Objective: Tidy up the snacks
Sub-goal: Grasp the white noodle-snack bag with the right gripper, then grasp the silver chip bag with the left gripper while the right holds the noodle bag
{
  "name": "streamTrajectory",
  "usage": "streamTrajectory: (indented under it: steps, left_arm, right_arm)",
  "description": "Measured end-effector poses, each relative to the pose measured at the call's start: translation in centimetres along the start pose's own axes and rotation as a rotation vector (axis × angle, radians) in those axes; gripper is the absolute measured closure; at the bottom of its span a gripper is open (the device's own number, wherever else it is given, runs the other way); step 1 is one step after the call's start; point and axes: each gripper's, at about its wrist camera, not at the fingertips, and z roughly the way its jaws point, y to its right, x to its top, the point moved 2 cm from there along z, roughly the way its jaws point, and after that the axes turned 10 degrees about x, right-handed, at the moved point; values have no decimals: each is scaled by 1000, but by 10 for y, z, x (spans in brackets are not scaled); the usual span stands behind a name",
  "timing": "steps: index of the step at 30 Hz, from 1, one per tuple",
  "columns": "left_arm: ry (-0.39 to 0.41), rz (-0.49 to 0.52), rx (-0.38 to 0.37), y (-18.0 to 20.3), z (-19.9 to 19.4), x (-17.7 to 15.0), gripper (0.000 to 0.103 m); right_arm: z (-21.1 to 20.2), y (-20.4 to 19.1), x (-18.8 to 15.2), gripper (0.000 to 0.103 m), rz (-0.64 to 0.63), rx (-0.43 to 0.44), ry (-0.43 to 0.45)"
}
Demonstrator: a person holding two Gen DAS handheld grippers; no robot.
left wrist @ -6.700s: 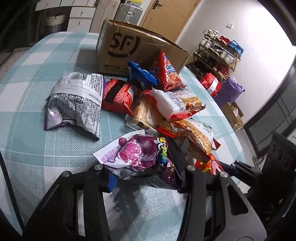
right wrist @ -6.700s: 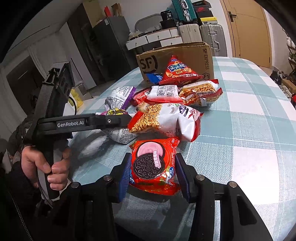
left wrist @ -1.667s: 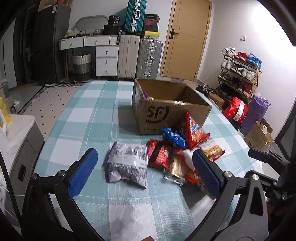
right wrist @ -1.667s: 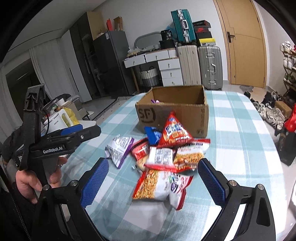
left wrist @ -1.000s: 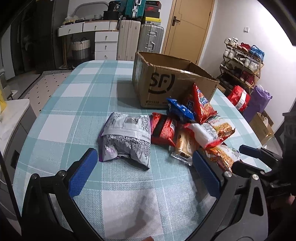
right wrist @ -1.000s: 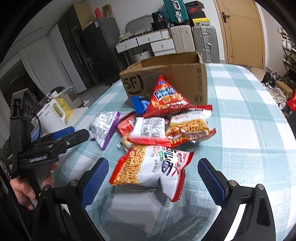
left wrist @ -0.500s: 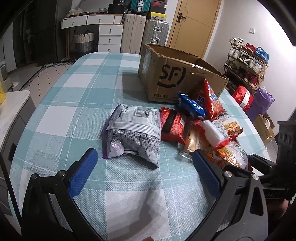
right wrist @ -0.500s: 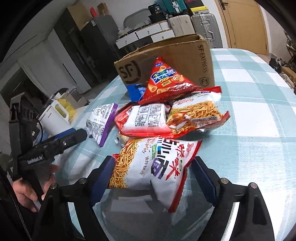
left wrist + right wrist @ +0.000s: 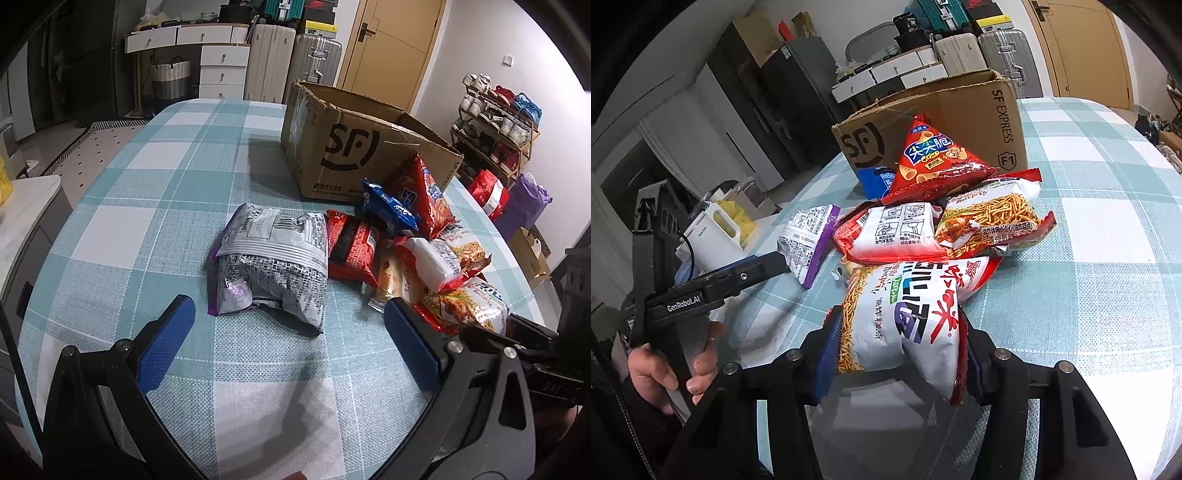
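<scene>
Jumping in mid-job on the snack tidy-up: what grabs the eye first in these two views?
The big white-and-red snack bag fills the foreground, the right gripper closing on its near end with both pads against it. Behind it, a snack pile runs to the open cardboard box. The left gripper hangs open before a silver-purple bag.

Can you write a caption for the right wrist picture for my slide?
The right tool closing around a white-and-red snack bag on a checked table, with more snacks piled before a cardboard box.
</scene>
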Motion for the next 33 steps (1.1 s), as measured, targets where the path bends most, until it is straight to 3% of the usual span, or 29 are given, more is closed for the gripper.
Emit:
streamTrajectory:
  steps: [16,33]
  left_arm:
    - [-22,-9,10,-3,10,4,1]
    - [-51,-15,25,-11,42,32,1]
  right_arm:
    - [-12,-10,3,47,-28,7,28]
    - [-23,-8,5,47,-34,5,46]
